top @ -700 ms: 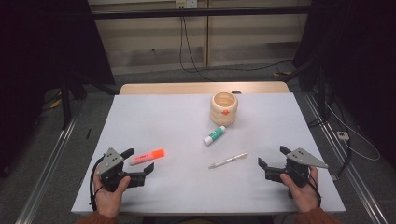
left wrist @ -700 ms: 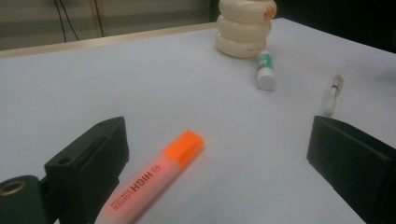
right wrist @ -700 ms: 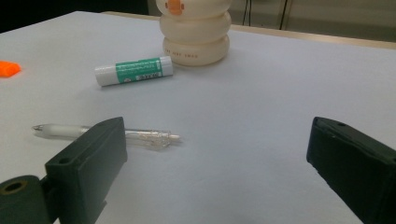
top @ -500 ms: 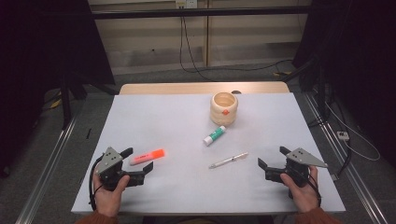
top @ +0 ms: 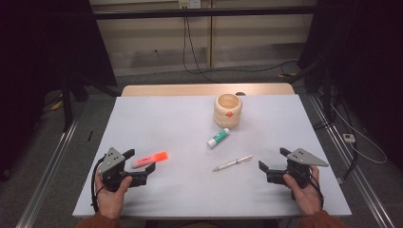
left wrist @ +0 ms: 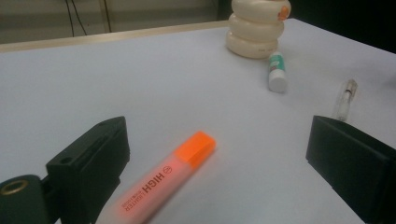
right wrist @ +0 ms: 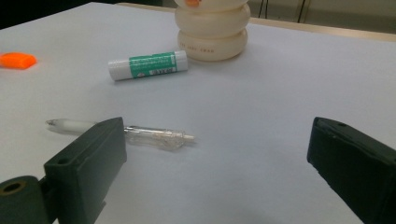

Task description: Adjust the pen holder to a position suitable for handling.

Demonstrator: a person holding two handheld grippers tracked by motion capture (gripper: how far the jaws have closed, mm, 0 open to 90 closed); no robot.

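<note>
My left gripper (top: 141, 167), at the lower left of the high view, stands spread wide with the orange highlighter (top: 149, 159) lying loose between its jaws, long axis slanting toward the upper right. My right gripper (top: 272, 164), also released, sits farther off near the pen (top: 232, 163).
</note>
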